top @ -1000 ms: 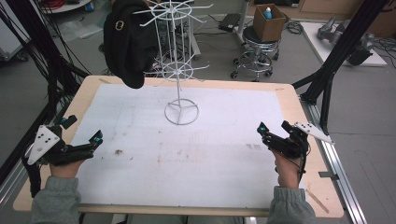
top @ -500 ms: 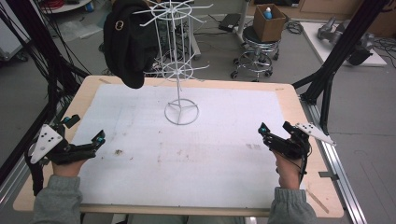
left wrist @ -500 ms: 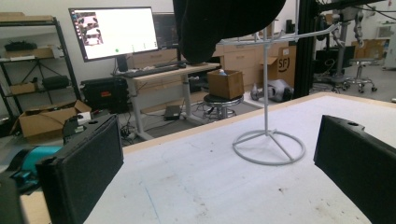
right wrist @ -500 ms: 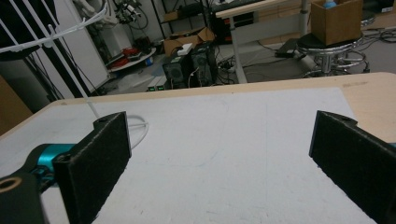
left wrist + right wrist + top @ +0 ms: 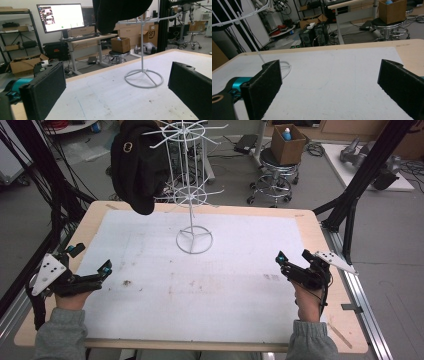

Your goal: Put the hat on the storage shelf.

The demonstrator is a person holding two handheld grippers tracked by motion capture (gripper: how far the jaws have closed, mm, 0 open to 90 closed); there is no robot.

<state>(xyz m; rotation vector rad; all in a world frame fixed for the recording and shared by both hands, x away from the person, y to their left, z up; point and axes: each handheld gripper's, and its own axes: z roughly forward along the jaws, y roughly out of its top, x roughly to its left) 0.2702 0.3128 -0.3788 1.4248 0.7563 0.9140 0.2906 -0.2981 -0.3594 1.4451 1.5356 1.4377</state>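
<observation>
We start at the left edge of the table (image 5: 320,227), where our left gripper (image 5: 102,272) rests low over the white mat (image 5: 240,270) with its jaws spread wide and nothing between them; the left gripper view looks out between the two black pads toward the stand. Up and to the right of it, a black cap (image 5: 136,162) hangs from an upper arm of the white wire rack (image 5: 192,195), on the rack's left side, well clear of the table surface and well apart from both grippers. We judge the cap light and soft: the crown will crumple and slide under a pinch, while the brim, which we cannot clearly make out from here, should be the stiffer part. A metal ring or buckle (image 5: 128,147) shows near its top, small and probably slippery, so we would not take it there. We would pinch a fold of the lower fabric edge or the brim and lift it up off the wire arm, since the rack looks thin and light enough to tip if pulled sideways. Further right, the rack's ring base (image 5: 194,240) stands on the mat. At the far right, our right gripper (image 5: 289,265) also hovers low with jaws wide apart and empty
</observation>
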